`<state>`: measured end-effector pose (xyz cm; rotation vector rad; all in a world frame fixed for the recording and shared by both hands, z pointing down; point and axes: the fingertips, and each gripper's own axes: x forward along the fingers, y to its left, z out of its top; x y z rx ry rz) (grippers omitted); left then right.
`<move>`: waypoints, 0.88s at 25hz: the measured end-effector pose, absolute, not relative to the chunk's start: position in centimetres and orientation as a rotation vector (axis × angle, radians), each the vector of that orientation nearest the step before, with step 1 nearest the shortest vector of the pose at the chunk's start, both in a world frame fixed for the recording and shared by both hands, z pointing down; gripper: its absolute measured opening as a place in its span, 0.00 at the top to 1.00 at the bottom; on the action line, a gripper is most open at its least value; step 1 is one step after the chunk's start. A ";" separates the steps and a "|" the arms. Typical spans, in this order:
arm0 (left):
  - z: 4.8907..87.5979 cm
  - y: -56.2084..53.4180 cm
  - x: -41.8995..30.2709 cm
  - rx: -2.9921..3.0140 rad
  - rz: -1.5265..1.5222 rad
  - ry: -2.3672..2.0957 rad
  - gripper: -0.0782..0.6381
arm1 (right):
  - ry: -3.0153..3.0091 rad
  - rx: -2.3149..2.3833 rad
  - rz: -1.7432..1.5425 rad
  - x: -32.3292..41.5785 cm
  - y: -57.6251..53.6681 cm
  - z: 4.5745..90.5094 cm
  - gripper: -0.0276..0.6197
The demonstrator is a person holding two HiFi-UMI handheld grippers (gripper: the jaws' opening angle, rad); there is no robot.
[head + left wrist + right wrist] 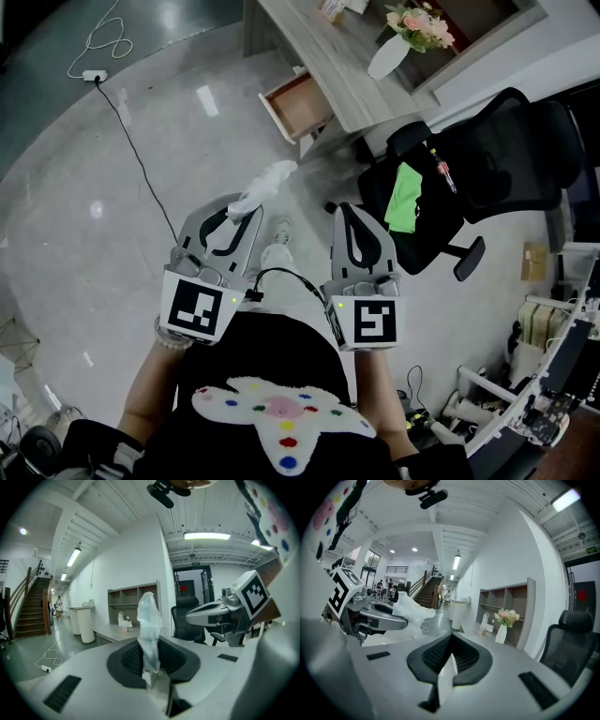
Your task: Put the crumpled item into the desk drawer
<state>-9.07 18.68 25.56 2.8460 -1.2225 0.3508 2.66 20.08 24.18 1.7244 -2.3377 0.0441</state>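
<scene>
The left gripper (240, 223) is closed on the crumpled item (266, 183), a pale, translucent wad that looks like thin plastic film. Its lower end is pinched between the pads and the rest sticks out forward past the tips, along the line the gripper points. Just beside it, the right gripper (354, 221) has its jaws together with nothing between them, and points the same way. Ahead of both, across a stretch of bare grey floor, the open drawer (302, 105) juts out from the near side of the desk, well apart from the item and a little to the right of the left gripper's line. The wooden tabletop (323, 52) lies behind it. Both grippers are about equally far from the drawer, but only the left carries anything, so the next move is probably to bring the left gripper forward and slightly right until the wad hangs over the drawer's open top.
</scene>
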 end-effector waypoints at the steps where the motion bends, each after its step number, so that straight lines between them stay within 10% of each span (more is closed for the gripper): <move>1: 25.5 18.1 -8.9 2.849 0.350 -1.228 0.79 | -2.339 1.724 0.045 2.8 19.6 24.2 0.95; 22: 24.7 4.9 -5.3 2.769 0.355 -1.396 0.79 | -2.422 1.597 0.062 7.1 5.1 24.6 0.95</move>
